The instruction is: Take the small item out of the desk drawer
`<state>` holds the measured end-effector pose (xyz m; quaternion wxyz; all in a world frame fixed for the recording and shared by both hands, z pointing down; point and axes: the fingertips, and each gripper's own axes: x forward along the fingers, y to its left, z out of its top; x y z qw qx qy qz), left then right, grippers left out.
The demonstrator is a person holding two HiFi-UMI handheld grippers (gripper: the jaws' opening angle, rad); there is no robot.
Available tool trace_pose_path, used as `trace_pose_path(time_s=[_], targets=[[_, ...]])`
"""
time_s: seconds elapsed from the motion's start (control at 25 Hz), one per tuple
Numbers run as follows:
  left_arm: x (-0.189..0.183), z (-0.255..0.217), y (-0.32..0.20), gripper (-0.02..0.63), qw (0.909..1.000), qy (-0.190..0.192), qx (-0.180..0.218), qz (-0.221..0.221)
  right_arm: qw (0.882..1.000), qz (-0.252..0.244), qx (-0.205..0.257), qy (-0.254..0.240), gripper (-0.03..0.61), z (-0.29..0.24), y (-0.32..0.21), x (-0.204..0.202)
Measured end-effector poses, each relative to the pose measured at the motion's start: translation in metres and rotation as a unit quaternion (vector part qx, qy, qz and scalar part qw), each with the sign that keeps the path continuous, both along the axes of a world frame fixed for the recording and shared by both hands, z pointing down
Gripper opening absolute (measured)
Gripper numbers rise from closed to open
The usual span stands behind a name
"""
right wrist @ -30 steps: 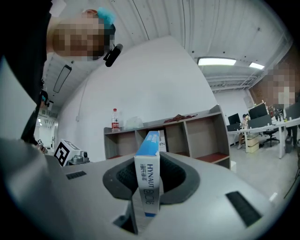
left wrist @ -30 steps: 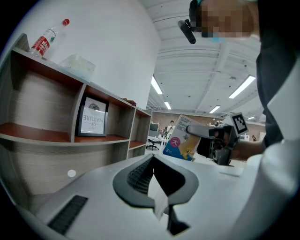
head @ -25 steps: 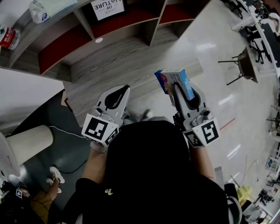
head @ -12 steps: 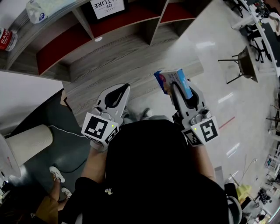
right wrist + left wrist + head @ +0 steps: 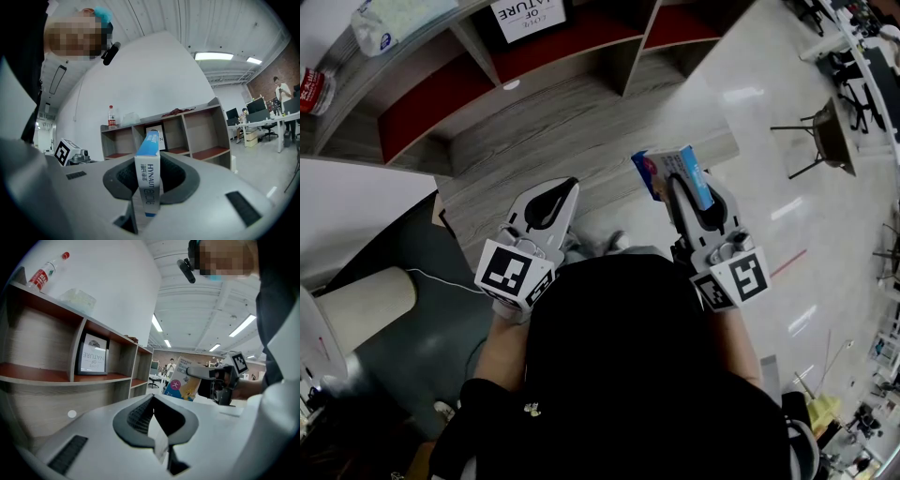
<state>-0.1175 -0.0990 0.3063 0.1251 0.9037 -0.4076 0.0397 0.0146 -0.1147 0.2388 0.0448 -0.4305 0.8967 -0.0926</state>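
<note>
A small blue box [image 5: 667, 171] with white print is clamped between the jaws of my right gripper [image 5: 678, 180], held in the air in front of the person's chest. The right gripper view shows the box [image 5: 148, 180] edge-on and upright between the pads. From the left gripper view the box [image 5: 181, 383] shows flat-on, off to the right. My left gripper [image 5: 566, 189] hangs beside it on the left with its jaws together [image 5: 152, 398] and nothing in them. No drawer is in view.
A grey wooden desk top [image 5: 581, 122] lies ahead below a shelf unit [image 5: 422, 112] with red-backed compartments and a framed sign [image 5: 528, 14]. A bottle [image 5: 311, 89] and a plastic pack lie on top. A chair [image 5: 825, 136] stands far right, a white cylinder [image 5: 361, 300] at left.
Both grippers stay where they were, the box still gripped. A shoe at the bottom left has slid out of the head view.
</note>
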Motion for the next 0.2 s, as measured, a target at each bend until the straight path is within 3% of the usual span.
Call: trace_pose_path(time_s=[0.2], targets=[[0.0027,0.0010,-0.0007,0.009,1.0000,-0.003,0.000,-0.001,1.000,0.000,0.000,0.003,0.071,0.0037,-0.0013,0.0058]])
